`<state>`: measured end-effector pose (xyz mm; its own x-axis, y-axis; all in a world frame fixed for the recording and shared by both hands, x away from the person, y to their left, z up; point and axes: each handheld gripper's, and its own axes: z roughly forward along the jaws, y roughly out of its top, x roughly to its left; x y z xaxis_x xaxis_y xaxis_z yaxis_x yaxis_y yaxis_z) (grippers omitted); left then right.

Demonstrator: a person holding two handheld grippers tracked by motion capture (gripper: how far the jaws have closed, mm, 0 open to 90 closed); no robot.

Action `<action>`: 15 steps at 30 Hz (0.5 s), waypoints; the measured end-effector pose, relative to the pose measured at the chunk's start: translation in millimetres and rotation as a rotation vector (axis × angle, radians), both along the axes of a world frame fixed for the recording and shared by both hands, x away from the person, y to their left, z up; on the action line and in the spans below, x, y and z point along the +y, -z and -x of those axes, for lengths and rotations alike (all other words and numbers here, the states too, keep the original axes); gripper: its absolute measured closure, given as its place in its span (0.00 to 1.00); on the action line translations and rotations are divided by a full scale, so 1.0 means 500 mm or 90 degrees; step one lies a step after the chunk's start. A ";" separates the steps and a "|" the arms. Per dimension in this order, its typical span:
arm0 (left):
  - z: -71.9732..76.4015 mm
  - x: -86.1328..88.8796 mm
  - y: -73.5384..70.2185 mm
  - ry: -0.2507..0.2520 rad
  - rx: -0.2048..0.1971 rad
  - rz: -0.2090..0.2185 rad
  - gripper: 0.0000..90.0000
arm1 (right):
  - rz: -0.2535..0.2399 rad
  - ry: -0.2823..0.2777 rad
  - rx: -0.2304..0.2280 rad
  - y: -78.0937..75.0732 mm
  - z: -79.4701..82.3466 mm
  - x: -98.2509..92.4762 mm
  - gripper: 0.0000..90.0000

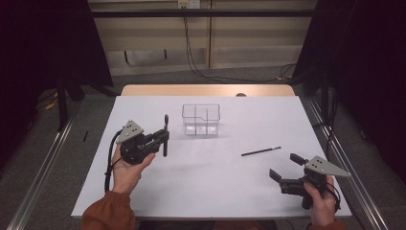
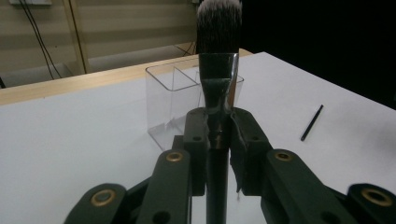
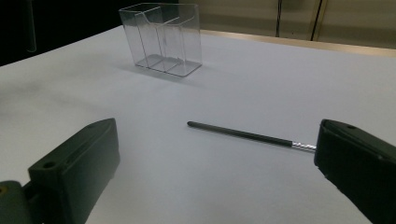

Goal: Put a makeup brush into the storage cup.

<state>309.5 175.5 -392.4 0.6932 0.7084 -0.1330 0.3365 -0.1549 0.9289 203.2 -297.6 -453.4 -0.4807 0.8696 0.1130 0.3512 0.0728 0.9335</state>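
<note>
Makeup brush [image 2: 218,70]: black handle, dark glossy ferrule, dark bristles tipped white; pinched upright in left tongs [image 1: 163,136], held above desk [image 1: 191,182] left of clear divided organizer [image 1: 201,120], compartments empty. Right tongs [image 1: 283,167] spread, near thin black pencil [image 1: 261,151] on desk.

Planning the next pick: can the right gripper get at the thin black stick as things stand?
Probably yes: the right gripper is open, and the thin black stick lies flat on bare table ahead of it, nothing between.

I am noting a thin black stick [image 1: 261,151] lying flat on the white table [image 1: 215,187], well apart from the rest; cables [image 1: 201,72] are trailing behind.
</note>
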 end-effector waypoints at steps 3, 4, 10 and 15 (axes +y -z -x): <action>-0.001 -0.013 -0.002 0.008 -0.003 0.003 0.86 | 0.000 0.000 0.000 0.000 0.000 0.000 0.00; -0.001 -0.017 -0.002 0.009 -0.003 0.002 0.86 | 0.000 0.000 0.000 0.000 0.000 0.000 0.00; -0.003 -0.042 -0.009 0.022 -0.008 0.005 0.86 | -0.001 0.000 -0.001 -0.001 0.001 0.001 0.00; -0.008 -0.059 -0.011 0.025 -0.014 0.005 0.86 | -0.001 0.000 -0.001 0.000 0.000 0.001 0.00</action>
<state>313.4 146.1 -386.9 0.7233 0.6795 -0.1230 0.3095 -0.1598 0.9374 203.2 -297.1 -453.4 -0.4806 0.8695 0.1137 0.3495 0.0710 0.9342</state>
